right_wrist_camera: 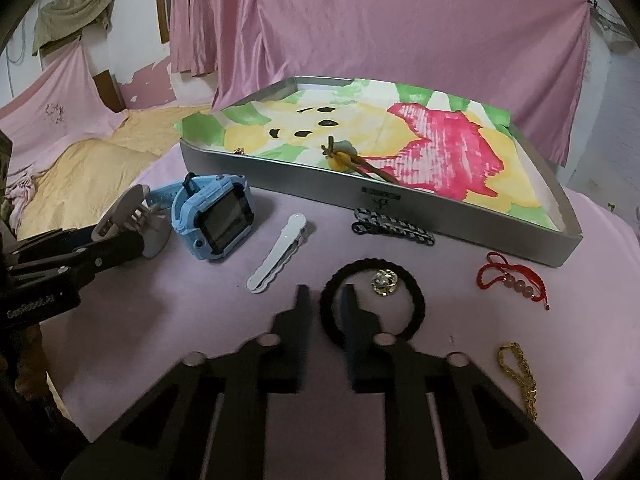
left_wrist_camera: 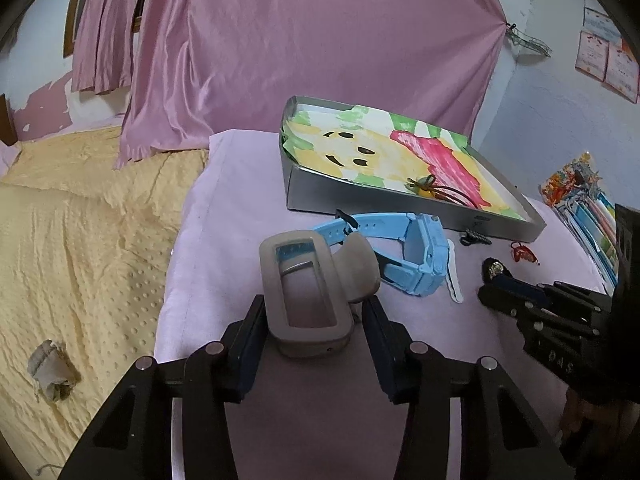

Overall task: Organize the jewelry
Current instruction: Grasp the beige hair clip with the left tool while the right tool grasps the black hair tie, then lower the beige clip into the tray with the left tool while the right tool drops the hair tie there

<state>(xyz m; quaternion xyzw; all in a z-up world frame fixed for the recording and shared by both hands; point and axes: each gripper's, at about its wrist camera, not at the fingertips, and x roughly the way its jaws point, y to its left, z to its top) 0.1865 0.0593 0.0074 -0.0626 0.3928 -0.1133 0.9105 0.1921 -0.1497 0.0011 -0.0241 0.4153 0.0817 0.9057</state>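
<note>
- Holding the beige watch band point(left_wrist_camera: 310, 292) between my left gripper point(left_wrist_camera: 310, 320) fingers, I had it clamped at its lower end, its long axis running straight ahead of the tool.
- My right gripper point(right_wrist_camera: 325, 308) sat nearly closed, one finger inside the black hair tie point(right_wrist_camera: 416, 300) and one outside; I could not tell whether it pinched the loop.
- Straight ahead of both tools lay the grey tray point(right_wrist_camera: 304, 178), lined with painted paper, a small yellow charm on a cord point(right_wrist_camera: 340, 158) already inside.
- I judged the coming move turned on this: the tray lay forward and slightly right of my left tool, beyond the blue watch point(left_wrist_camera: 420, 252), so the band had to travel over that watch.
- The band looked like soft matte rubber with a rectangular window; the blue watch was chunky plastic with a glossy dark face.
- Near my right tool lay a white hair clip point(right_wrist_camera: 276, 252) to the left, a dark patterned clip point(right_wrist_camera: 394, 226) ahead, a small gold ornament point(right_wrist_camera: 384, 282) inside the tie, a red beaded bracelet point(right_wrist_camera: 512, 280) and gold chain point(right_wrist_camera: 518, 372) to the right.
- Everything rested on a smooth pink cloth point(right_wrist_camera: 200, 320).
</note>
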